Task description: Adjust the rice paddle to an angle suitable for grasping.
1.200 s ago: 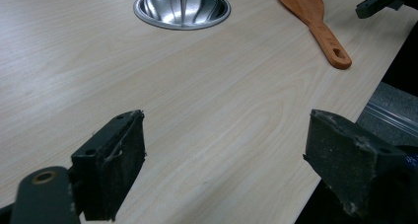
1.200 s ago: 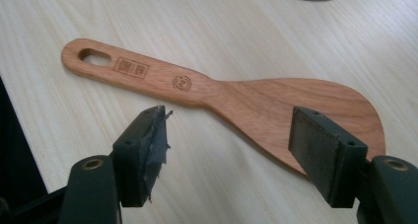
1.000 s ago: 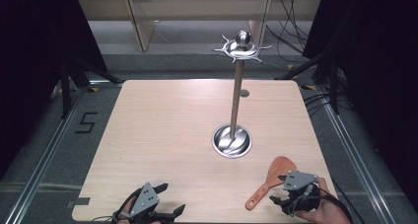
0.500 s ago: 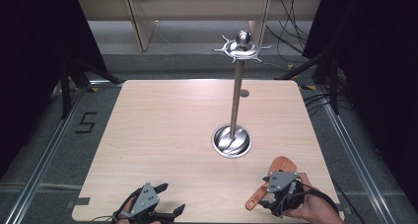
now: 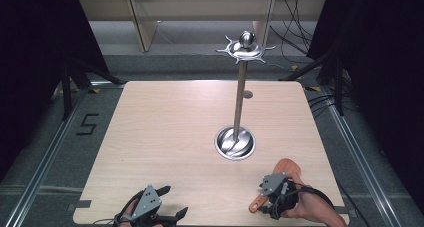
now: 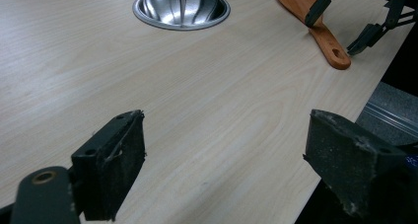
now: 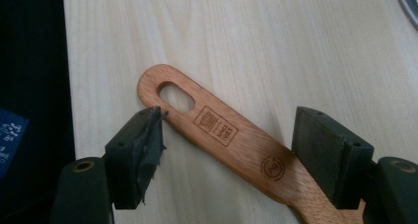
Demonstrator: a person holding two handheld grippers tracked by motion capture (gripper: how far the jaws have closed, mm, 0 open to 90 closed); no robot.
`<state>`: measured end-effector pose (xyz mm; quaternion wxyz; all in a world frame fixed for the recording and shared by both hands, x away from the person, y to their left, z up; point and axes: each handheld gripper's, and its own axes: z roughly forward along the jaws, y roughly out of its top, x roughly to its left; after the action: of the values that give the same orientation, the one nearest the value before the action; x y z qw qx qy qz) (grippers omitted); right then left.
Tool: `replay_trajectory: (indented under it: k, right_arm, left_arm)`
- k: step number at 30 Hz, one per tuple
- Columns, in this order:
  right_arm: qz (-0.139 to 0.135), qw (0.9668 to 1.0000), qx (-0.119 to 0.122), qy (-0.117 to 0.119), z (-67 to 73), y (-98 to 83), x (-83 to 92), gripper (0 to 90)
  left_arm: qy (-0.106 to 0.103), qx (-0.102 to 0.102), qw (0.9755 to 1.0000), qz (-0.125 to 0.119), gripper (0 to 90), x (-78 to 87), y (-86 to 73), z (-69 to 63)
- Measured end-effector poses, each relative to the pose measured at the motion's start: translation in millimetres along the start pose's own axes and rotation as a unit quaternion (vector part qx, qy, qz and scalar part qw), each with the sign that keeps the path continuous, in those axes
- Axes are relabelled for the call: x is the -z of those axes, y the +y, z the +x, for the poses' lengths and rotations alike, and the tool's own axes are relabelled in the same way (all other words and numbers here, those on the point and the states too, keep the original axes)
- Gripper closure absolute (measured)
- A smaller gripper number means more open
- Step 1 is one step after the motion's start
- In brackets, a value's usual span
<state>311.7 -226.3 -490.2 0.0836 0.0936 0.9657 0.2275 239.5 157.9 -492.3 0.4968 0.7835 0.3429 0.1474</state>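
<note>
Right gripper view looks down on a wooden spatula (image 7: 236,140) lying flat on the light wood surface (image 7: 276,51). Its handle, with a long hole at the end, points to 10 o'clock. The right gripper (image 7: 231,152) sits over the handle with its jaws apart, one on each side. From the high view, the spatula is at 4 o'clock on the surface. A shiny metal stand (image 5: 239,99) rises near the middle. The left gripper (image 5: 167,204) waits at 7 o'clock, jaws apart and holding nothing.
</note>
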Motion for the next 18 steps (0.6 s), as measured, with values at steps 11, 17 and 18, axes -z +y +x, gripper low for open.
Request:
replay_trajectory:
  k: [11, 17, 18]
  right_arm:
    - [0.02, 0.9993, 0.018, 0.027, -7.0, 9.5, -3.8, 34.1]
    - [0.047, 0.9967, 0.032, 0.057, -12.7, 19.6, -6.9, 38.5]
    - [0.053, 0.9963, 0.028, 0.061, -12.7, 21.2, -7.0, 39.0]
  left_arm:
    - [0.001, 0.0, 1.0, 0.001, 14.7, 0.0, -0.1, 0.1]
    - [0.001, 0.001, 1.0, -0.001, 14.7, 0.1, -0.4, -0.1]
    - [0.001, -0.001, 1.0, 0.0, 14.8, 0.6, -0.2, 0.1]
